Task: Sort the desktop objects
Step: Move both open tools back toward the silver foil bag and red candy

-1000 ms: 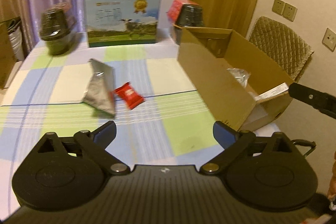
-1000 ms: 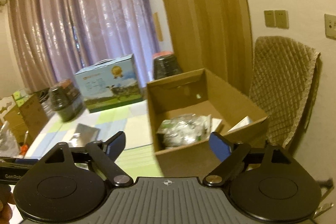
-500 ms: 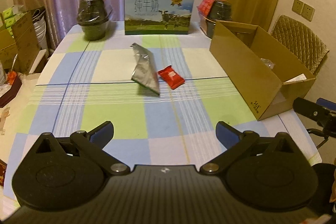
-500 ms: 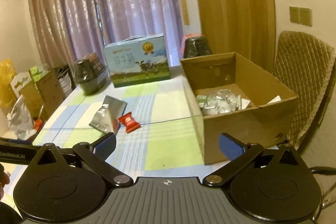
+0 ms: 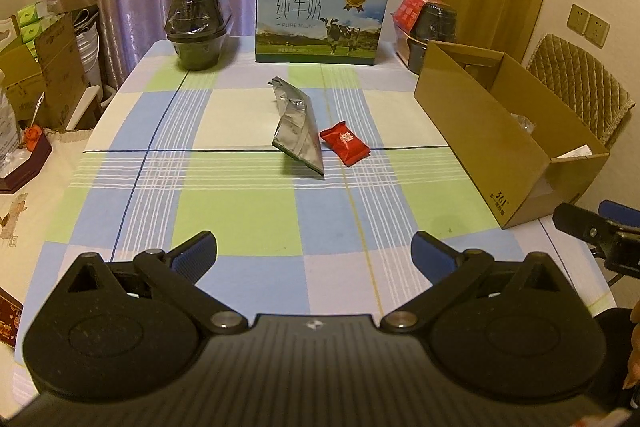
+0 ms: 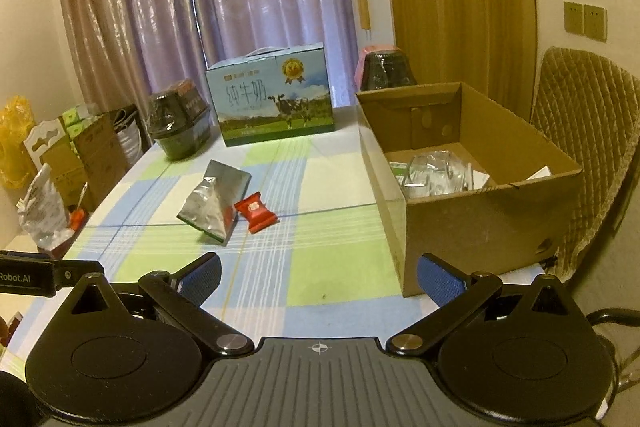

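Note:
A crumpled silver foil pouch point(image 5: 297, 125) point(image 6: 214, 201) lies mid-table on the checked cloth, with a small red snack packet point(image 5: 345, 143) point(image 6: 256, 211) just to its right. At the table's right side stands an open cardboard box point(image 5: 496, 131) point(image 6: 472, 223) holding several clear and white wrapped items point(image 6: 434, 173). My left gripper point(image 5: 314, 251) is open and empty over the near table edge, well short of the pouch. My right gripper point(image 6: 319, 275) is also open and empty, near the box's front left corner.
A blue milk carton box point(image 5: 322, 23) point(image 6: 276, 99) stands at the table's far edge between two dark wrapped containers point(image 5: 199, 25) point(image 5: 432, 31). A quilted chair point(image 6: 584, 155) is behind the cardboard box. Boxes and bags point(image 5: 40, 67) crowd the floor at the left.
Both grippers have pulled back and away from the cardboard box, so more of the table shows. The pouch and red packet have not moved. Both stay open.

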A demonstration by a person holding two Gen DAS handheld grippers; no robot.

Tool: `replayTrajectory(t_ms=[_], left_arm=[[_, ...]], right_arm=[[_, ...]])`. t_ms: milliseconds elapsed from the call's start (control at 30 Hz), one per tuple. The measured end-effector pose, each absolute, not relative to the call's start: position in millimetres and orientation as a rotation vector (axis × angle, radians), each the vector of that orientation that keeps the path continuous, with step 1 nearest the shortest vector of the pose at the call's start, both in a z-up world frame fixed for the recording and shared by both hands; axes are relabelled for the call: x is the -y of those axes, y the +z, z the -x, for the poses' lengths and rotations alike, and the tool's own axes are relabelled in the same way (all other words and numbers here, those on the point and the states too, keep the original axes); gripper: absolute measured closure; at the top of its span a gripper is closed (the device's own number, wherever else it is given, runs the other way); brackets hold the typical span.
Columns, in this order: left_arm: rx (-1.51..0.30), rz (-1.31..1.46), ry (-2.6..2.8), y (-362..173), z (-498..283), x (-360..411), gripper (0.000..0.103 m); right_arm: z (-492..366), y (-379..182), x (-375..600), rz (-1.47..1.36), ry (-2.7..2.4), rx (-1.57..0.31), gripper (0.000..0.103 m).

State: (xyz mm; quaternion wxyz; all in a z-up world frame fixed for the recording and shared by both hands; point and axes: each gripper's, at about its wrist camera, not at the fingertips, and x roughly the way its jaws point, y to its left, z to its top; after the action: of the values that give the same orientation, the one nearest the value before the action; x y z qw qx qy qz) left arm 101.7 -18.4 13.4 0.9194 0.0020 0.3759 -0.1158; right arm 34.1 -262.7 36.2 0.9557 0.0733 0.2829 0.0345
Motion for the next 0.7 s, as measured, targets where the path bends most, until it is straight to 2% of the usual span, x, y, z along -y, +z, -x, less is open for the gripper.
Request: replayTrajectory(t_ms=[367,700], left_arm=[[-0.784,-0.021,-0.246,7,-110,21,0.001],[-0.813,-0.057,-0.196,-6,-136,5,0.001]], right_arm=[[-46,29,251,-0.124,0.108,-0.613,0.002],[-91,15,221,-0.038,0.197,-0.632,0.002]])
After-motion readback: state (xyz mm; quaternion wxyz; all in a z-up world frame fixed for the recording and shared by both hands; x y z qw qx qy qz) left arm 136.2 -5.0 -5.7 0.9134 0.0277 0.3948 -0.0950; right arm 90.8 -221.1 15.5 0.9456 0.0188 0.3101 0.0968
